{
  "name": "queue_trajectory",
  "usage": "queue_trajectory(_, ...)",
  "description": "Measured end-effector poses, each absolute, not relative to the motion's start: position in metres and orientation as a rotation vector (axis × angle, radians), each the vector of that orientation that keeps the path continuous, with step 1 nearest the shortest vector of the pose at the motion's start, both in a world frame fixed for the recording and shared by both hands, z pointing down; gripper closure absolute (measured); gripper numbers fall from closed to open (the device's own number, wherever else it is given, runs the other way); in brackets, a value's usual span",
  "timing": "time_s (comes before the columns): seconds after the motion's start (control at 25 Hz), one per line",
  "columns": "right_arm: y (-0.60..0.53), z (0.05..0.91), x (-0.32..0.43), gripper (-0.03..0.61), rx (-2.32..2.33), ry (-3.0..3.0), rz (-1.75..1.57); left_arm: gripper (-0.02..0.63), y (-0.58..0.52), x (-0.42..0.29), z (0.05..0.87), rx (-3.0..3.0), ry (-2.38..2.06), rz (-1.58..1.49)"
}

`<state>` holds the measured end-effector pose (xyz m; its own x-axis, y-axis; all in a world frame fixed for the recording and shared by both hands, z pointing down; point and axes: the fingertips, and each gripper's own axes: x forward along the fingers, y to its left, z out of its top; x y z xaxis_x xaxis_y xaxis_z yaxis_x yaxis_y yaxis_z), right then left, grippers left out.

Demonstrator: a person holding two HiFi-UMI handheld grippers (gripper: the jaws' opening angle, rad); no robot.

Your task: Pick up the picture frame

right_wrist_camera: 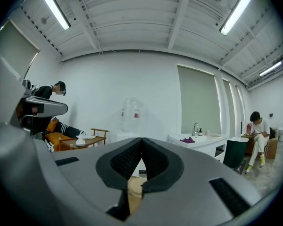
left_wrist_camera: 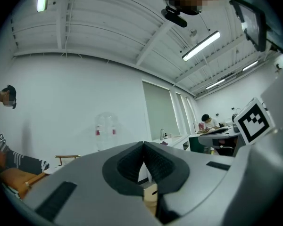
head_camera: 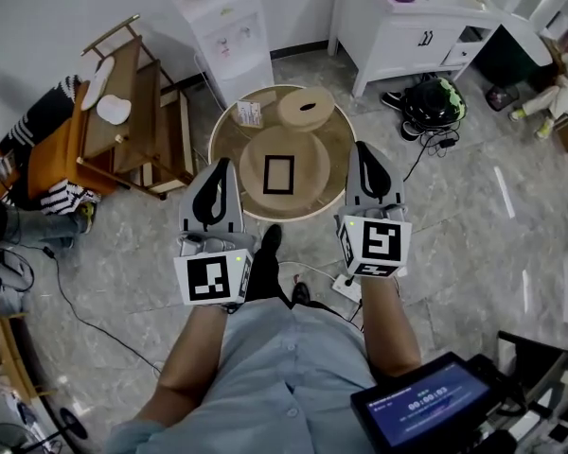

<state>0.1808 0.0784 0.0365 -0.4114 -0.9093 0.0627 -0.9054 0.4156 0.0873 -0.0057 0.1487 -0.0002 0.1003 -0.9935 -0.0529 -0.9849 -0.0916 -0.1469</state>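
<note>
A small picture frame point(head_camera: 278, 174) with a black border lies flat on a round wooden board on the round table point(head_camera: 229, 144) in the head view. My left gripper point(head_camera: 224, 166) hangs over the table's near left edge, left of the frame. My right gripper point(head_camera: 363, 149) hangs over the near right edge. Both are shut with nothing between the jaws, and neither touches the frame. In the left gripper view, the left gripper point(left_wrist_camera: 143, 147) points out at the room, jaws pressed together. The right gripper point(right_wrist_camera: 142, 144) looks the same in its own view.
A round wooden lid point(head_camera: 306, 108) and a small card point(head_camera: 249, 113) sit at the table's far side. A wooden rack point(head_camera: 137, 116) stands left, a water dispenser point(head_camera: 229, 36) behind, a white cabinet point(head_camera: 412, 22) back right. Cables and a bag point(head_camera: 434, 102) lie on the floor.
</note>
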Motion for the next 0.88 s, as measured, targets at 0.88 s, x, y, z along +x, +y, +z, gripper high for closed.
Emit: queue_trajectory(0.88, -0.047, 0.216, 0.083, 0.563, 1.523, -2.337, 0.248, 0.603, -0.006, -0.117, 0.144, -2.447, 2.12, -0.262)
